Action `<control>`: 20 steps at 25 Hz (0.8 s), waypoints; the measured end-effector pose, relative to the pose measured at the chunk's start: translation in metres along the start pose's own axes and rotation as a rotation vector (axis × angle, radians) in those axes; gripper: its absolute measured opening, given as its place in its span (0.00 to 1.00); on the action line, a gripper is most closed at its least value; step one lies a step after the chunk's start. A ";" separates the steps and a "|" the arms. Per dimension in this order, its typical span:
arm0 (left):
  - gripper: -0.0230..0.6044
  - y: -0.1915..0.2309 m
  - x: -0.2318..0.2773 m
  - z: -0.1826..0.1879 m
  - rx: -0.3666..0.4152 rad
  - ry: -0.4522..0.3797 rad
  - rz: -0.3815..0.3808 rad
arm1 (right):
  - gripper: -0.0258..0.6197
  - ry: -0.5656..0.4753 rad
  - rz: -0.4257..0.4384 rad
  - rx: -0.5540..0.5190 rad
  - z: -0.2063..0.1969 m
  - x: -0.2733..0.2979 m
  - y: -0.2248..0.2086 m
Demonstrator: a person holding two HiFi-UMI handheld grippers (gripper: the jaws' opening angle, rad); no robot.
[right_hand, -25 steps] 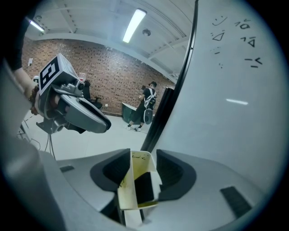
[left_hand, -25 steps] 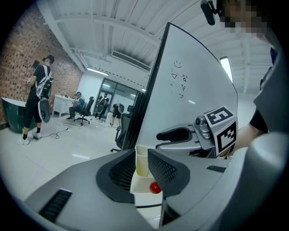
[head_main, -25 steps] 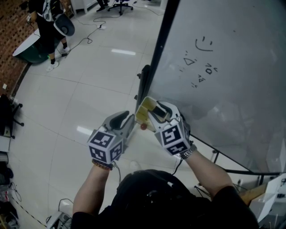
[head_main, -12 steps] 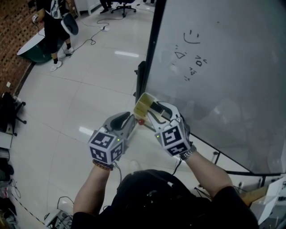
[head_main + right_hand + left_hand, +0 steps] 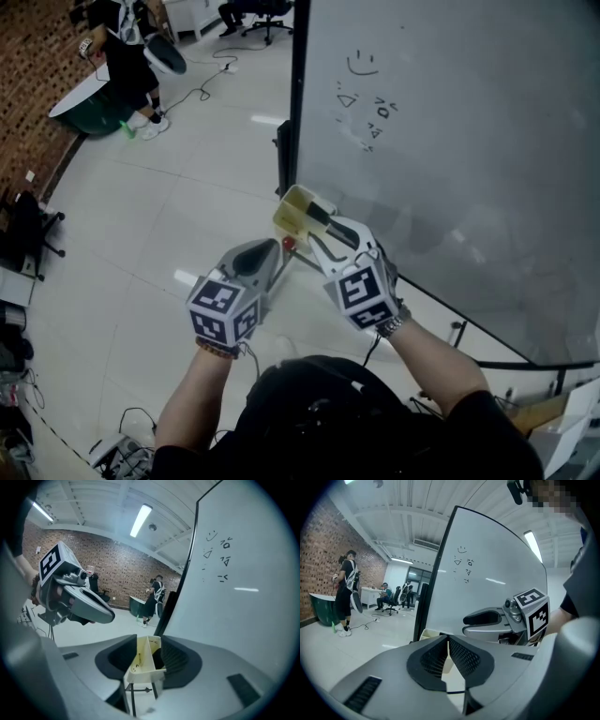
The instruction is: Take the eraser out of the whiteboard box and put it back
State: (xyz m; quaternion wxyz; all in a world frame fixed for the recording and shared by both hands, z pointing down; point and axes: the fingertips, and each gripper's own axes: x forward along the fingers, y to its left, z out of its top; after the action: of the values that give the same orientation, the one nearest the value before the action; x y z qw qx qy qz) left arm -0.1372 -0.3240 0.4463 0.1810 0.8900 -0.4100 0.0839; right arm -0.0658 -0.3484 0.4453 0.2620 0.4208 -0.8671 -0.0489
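A cream whiteboard box (image 5: pixel 296 214) with two compartments hangs at the lower left corner of the whiteboard (image 5: pixel 450 141). My right gripper (image 5: pixel 317 227) reaches into it from below right. In the right gripper view the box (image 5: pixel 143 660) sits between the closing jaws, and a dark block (image 5: pixel 158 659), seemingly the eraser, lies in its right compartment against the right pad. I cannot see the pads pressing on anything. My left gripper (image 5: pixel 273 259) hovers just left of the box, below it. Its pads (image 5: pixel 448 641) meet with nothing between them.
The whiteboard's black frame post (image 5: pixel 297 84) rises beside the box, and a small red knob (image 5: pixel 289 244) sits under it. A person (image 5: pixel 127 52) stands far left by a green tub (image 5: pixel 94 112), with a cable (image 5: pixel 202 84) on the tiled floor.
The whiteboard and box have slid left and a little up in the head view. Both grippers have moved with them and stay at the box. The right jaws look slightly narrower.
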 end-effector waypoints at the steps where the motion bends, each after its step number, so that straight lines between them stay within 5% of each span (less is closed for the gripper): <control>1: 0.05 -0.004 -0.002 0.000 0.002 -0.001 0.004 | 0.32 -0.008 0.002 0.002 0.001 -0.005 0.001; 20: 0.05 -0.089 -0.040 -0.015 0.037 -0.025 0.084 | 0.19 -0.115 0.035 -0.012 -0.004 -0.094 0.020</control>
State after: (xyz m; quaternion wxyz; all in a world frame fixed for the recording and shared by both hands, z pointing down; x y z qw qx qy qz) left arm -0.0954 -0.2364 0.4254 0.1557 0.8763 -0.4475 0.0879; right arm -0.0301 -0.2644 0.4163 0.2149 0.4005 -0.8876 -0.0738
